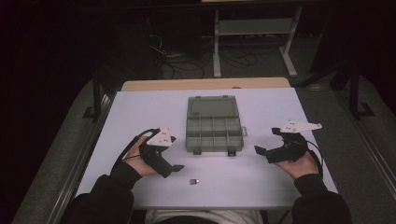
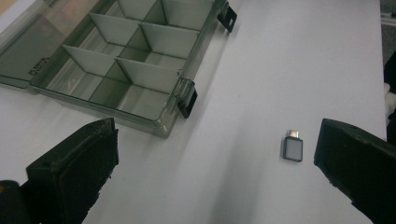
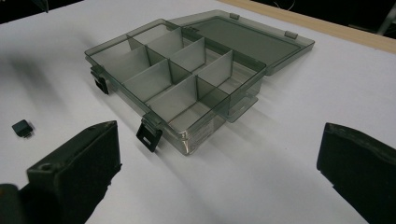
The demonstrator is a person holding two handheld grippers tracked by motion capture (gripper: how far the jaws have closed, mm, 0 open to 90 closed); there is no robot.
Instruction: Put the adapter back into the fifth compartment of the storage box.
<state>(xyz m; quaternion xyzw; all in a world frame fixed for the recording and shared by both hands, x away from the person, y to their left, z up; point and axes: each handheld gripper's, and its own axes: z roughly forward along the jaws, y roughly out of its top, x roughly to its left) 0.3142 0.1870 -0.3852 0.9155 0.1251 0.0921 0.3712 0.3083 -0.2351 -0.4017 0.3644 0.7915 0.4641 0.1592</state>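
Observation:
A smoky-grey plastic compartment box point(image 1: 214, 133) lies open in the middle of the white table point(image 1: 140, 107), its lid point(image 1: 213, 107) folded back flat. Its divided cells point(image 2: 126, 65) point(image 3: 173, 79) look empty. A small dark adapter with a metal plug point(image 1: 194, 181) point(image 2: 293, 148) point(image 3: 22, 127) lies on the table in front of the box. My left gripper point(image 1: 173, 171) point(image 2: 215, 172) is open, left of the adapter and apart from it. My right gripper point(image 1: 262, 154) point(image 3: 219, 172) is open too, just right of the box's front corner.
Two black latches point(image 1: 231, 152) point(image 2: 187, 101) point(image 3: 149, 136) hang from the box's front edge. A wooden strip point(image 1: 205, 84) runs along the table's far edge. Beyond it, a white metal frame point(image 1: 252, 32) and cables point(image 1: 187, 60) sit on the dark floor.

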